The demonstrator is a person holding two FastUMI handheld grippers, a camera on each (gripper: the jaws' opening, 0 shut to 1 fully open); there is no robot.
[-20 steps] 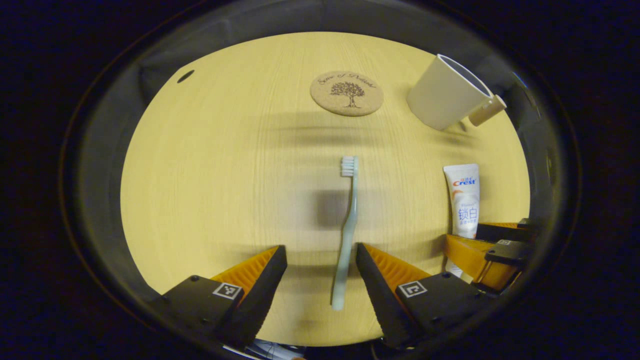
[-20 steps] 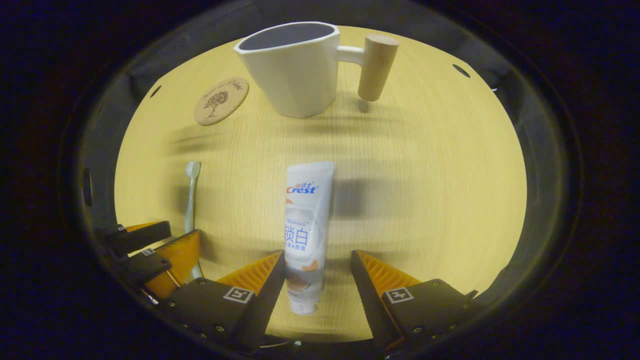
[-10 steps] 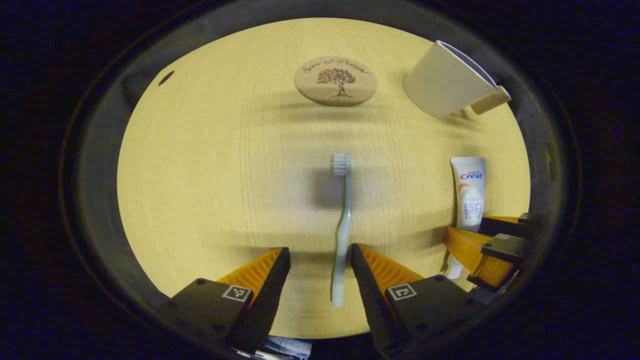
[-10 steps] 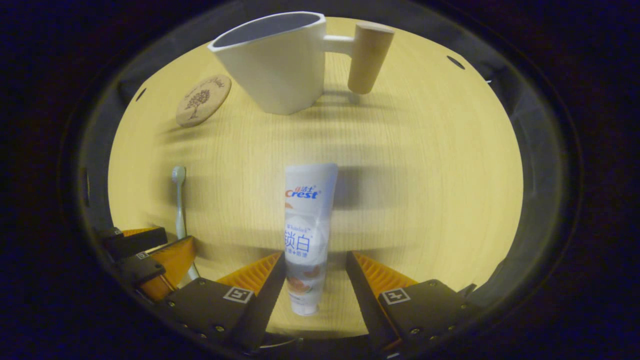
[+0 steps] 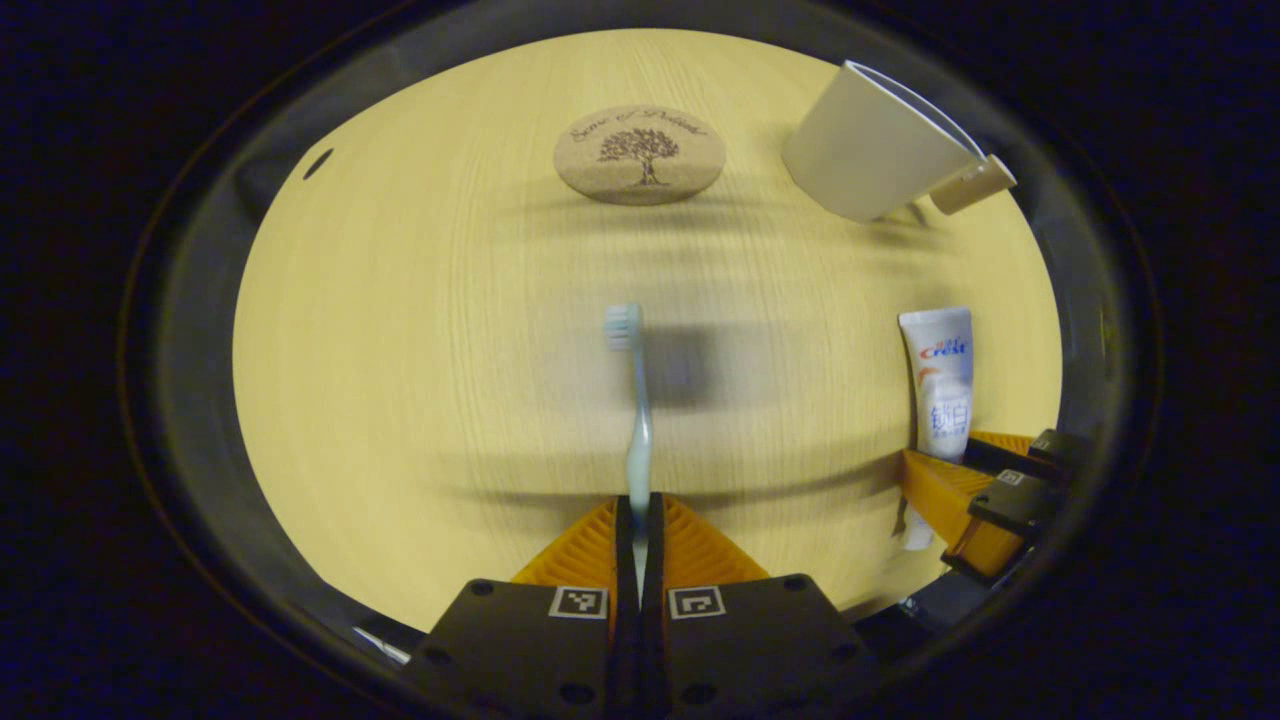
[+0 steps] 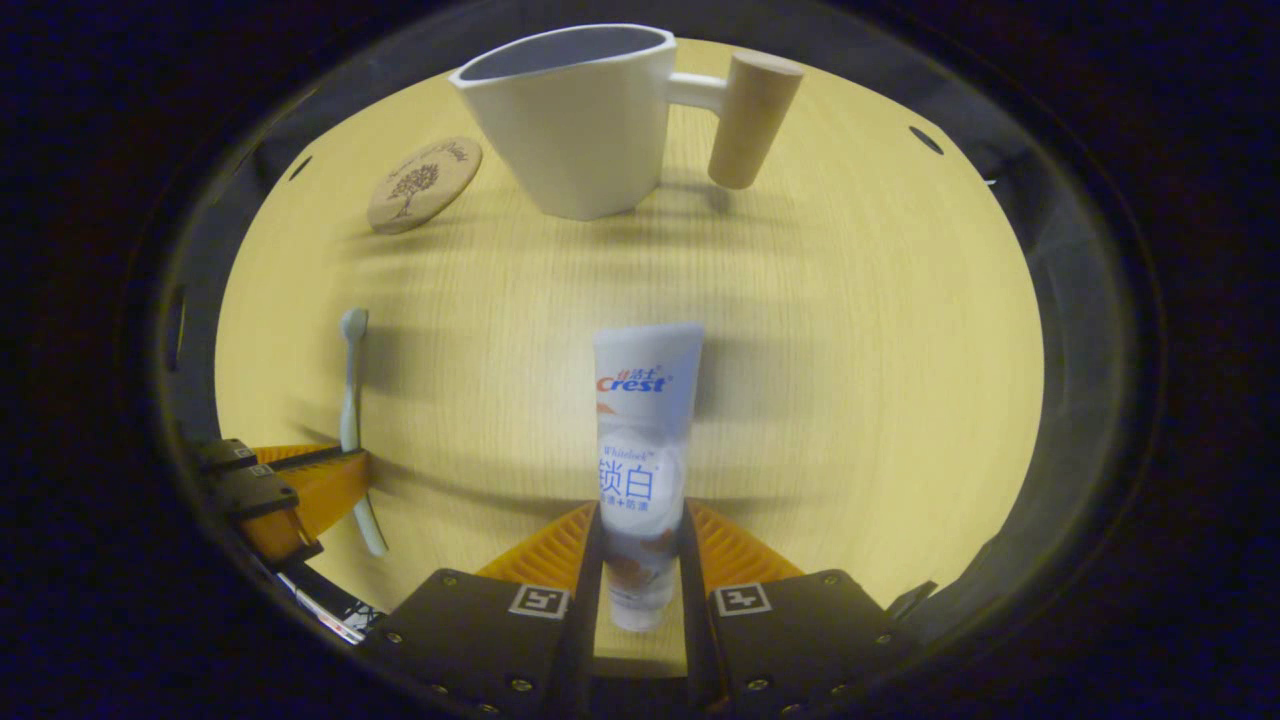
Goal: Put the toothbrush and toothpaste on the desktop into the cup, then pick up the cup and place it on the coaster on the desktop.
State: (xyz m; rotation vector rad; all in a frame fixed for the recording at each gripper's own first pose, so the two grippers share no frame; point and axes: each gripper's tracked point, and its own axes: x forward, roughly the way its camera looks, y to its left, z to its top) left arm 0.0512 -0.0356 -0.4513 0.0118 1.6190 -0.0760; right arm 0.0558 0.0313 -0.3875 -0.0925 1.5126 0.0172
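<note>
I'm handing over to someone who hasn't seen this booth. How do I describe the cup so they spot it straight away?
Start from the pale wooden desktop in the right gripper view and look to its far edge, beyond the toothpaste. The cup stands there upright, right of the round cork coaster. It is the one tall white thing, with an angular open mouth and a wooden peg handle sticking out on its right.

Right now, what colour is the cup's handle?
Light tan wood on the white cup's handle, clearest in the right gripper view.
</note>
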